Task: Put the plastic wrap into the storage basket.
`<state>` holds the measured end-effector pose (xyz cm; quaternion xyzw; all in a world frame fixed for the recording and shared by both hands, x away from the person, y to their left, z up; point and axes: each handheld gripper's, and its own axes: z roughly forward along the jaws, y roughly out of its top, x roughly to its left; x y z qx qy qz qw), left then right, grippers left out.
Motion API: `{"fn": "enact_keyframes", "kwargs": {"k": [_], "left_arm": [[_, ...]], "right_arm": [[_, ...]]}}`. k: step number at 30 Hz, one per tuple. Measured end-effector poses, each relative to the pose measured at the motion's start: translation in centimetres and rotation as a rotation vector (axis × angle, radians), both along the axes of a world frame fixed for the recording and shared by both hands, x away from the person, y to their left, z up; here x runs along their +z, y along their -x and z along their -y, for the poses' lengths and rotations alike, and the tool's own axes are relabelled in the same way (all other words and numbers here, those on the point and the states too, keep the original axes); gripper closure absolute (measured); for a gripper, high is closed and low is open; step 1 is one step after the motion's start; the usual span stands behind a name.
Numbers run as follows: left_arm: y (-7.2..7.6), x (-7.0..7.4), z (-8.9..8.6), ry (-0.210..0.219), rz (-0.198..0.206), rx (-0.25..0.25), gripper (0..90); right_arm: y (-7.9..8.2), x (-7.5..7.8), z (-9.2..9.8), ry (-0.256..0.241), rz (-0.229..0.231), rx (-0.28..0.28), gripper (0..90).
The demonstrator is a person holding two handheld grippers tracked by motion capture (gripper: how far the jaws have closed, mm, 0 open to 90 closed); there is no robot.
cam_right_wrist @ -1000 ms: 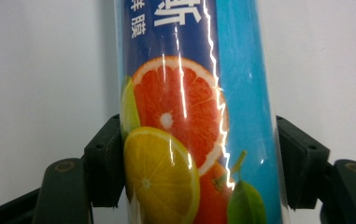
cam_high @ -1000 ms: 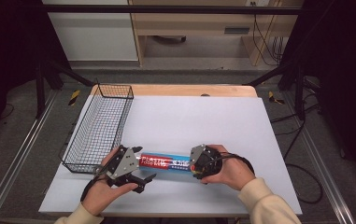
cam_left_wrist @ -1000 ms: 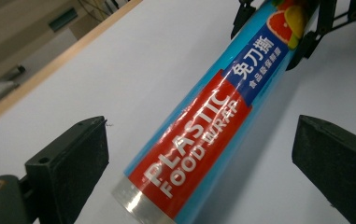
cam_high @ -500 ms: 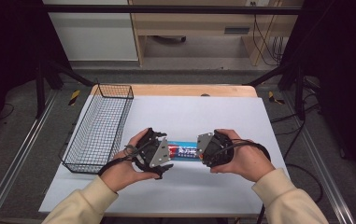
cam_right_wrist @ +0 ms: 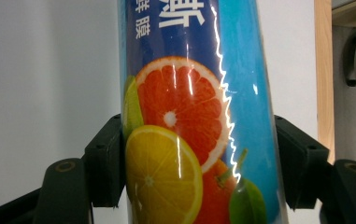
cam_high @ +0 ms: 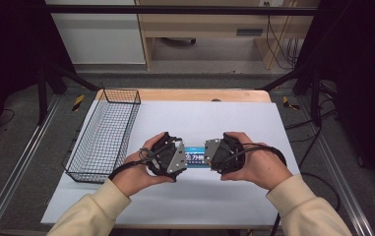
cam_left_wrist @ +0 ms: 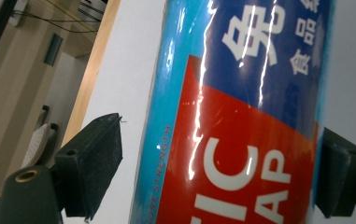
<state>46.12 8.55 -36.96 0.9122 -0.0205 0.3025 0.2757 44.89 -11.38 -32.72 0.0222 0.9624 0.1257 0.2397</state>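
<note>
A long roll of plastic wrap (cam_high: 195,157) in a blue, red and orange-fruit wrapper lies crosswise at the middle of the white table (cam_high: 200,115). My left gripper (cam_high: 181,160) is at its left end. There its jaws straddle the roll (cam_left_wrist: 241,116) and stand open: the right jaw touches it and the left jaw is a small gap away. At the other end my right gripper (cam_high: 208,156) is shut on the roll (cam_right_wrist: 189,116), with both jaws pressed against its sides. I cannot tell whether the roll rests on the table or is held just above it.
A black wire basket (cam_high: 118,90) stands along the table's left side, close to the left hand. A wooden strip (cam_high: 185,95) runs along the table's far edge. Metal rails flank the table on the floor.
Both hands and the roll have moved away from the person, toward the table's middle. The left gripper has turned to face the roll's end more squarely.
</note>
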Motion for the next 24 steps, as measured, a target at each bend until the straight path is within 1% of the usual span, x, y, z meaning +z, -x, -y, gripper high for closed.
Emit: {"fn": "enact_keyframes", "kwargs": {"k": [1, 2, 3, 4, 6, 7, 8, 10, 11, 12, 15, 18, 20, 24], "left_arm": [[-0.04, -0.02, 0.07, -0.009, -0.004, -0.001, 16.3], [-0.04, -0.02, 0.07, -0.009, -0.004, -0.001, 16.8], [-0.13, 0.02, 0.05, -0.018, -0.013, 0.005, 17.8], [-0.28, -0.02, 0.03, -0.018, -0.027, 0.003, 18.3], [-0.38, -0.08, 0.04, -0.021, -0.041, 0.002, 20.3], [-0.38, -0.08, 0.04, -0.021, -0.041, 0.002, 20.9], [-0.46, -0.1, 0.06, -0.035, -0.042, -0.001, 21.8], [-0.45, -0.17, 0.09, -0.031, -0.049, -0.002, 25.2], [-0.45, -0.22, 0.1, -0.033, -0.059, -0.003, 27.6], [-0.42, -0.28, 0.15, -0.032, -0.068, -0.006, 27.6], [-0.36, -0.26, 0.17, -0.038, -0.071, -0.005, 29.1], [-0.05, -0.35, 0.14, -0.04, -0.072, -0.001, 29.3], [0.1, -0.42, 0.17, -0.046, -0.072, 0.003, 29.4], [0.35, -0.51, 0.09, -0.048, -0.064, 0.005, 29.5]], "right_arm": [[0.05, 0.06, -0.1, 0.003, 0.004, 0.0, 30.7], [0.05, 0.06, -0.1, 0.003, 0.004, 0.0, 30.7], [0.1, 0.19, -0.3, 0.009, 0.009, 0.011, 30.7], [0.18, 0.24, -0.36, 0.014, 0.007, 0.002, 30.8], [0.18, 0.28, -0.45, 0.015, 0.011, 0.007, 30.8], [0.17, 0.29, -0.48, 0.016, 0.01, 0.008, 30.8], [0.17, 0.27, -0.51, 0.014, 0.014, 0.009, 30.9], [0.17, 0.25, -0.53, 0.016, 0.008, 0.005, 30.9], [0.15, 0.21, -0.52, 0.017, 0.01, 0.006, 30.9], [0.15, 0.21, -0.52, 0.017, 0.01, 0.006, 30.9], [0.01, 0.13, -0.51, 0.018, 0.009, 0.014, 30.9], [-0.07, -0.16, -0.32, -0.003, -0.003, 0.022, 30.8], [-0.05, -0.32, -0.27, -0.001, -0.012, 0.02, 30.8], [0.01, -0.58, -0.25, -0.006, -0.012, 0.028, 30.7]]}}
